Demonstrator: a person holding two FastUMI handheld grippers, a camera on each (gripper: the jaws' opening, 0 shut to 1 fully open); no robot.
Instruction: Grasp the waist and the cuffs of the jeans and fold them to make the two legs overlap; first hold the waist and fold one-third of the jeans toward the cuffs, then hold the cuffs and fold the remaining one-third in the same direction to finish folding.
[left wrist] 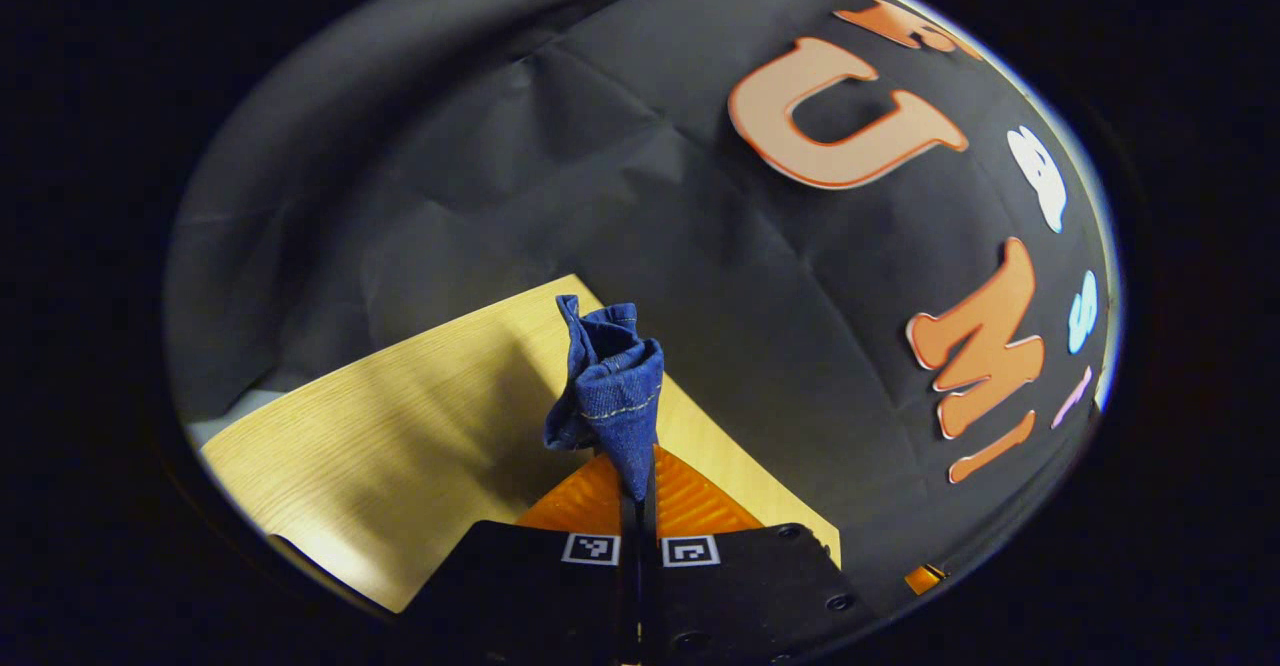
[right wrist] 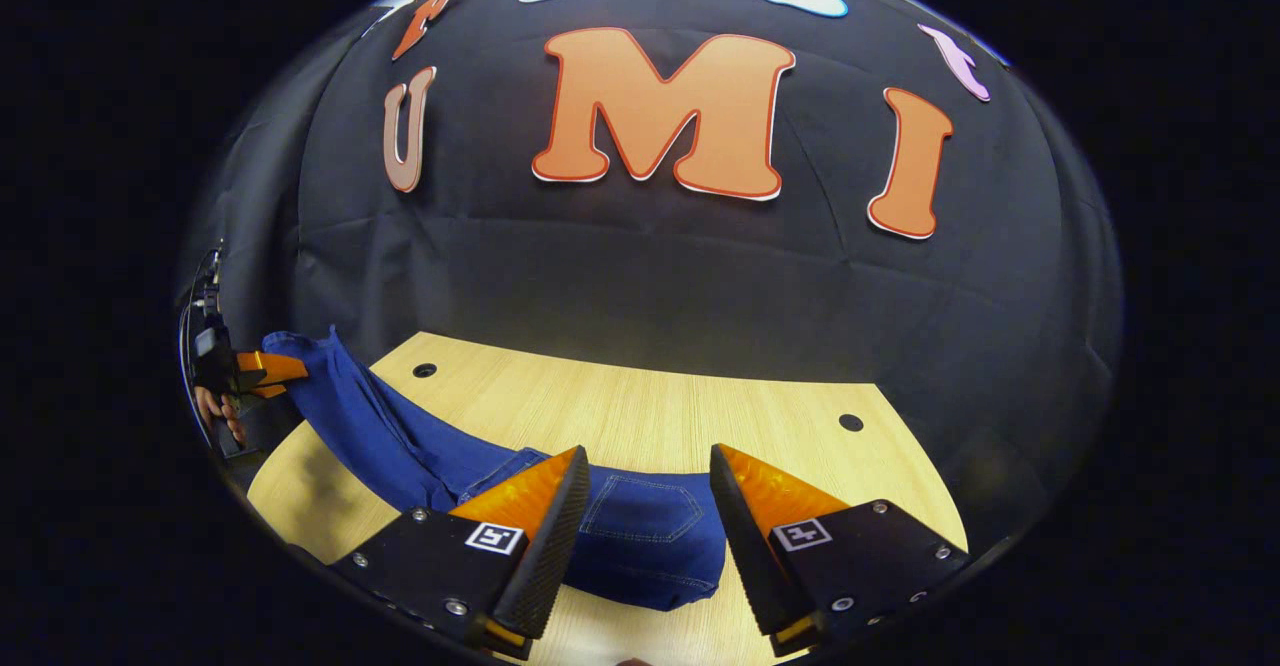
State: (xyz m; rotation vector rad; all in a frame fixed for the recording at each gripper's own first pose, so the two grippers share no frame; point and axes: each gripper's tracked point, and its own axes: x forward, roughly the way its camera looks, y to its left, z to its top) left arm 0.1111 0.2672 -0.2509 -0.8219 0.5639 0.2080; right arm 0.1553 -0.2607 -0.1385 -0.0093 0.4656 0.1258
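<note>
Pinching jeans (left wrist: pixel 610 386) cuff, left gripper (left wrist: pixel 640 506), waist between right gripper (right wrist: pixel 645 521)

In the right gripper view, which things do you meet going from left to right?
A hand holding the other gripper → lifted blue denim jeans → light wooden table → small dark hole in the tabletop.

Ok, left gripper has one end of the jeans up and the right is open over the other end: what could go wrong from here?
1. The left gripper pinches just a small bunch of denim at the end of the jeans; it might slip out under tension.
2. The right gripper hangs open above the pocket end on the table, so a pull from the left could drag the jeans askew.
</note>
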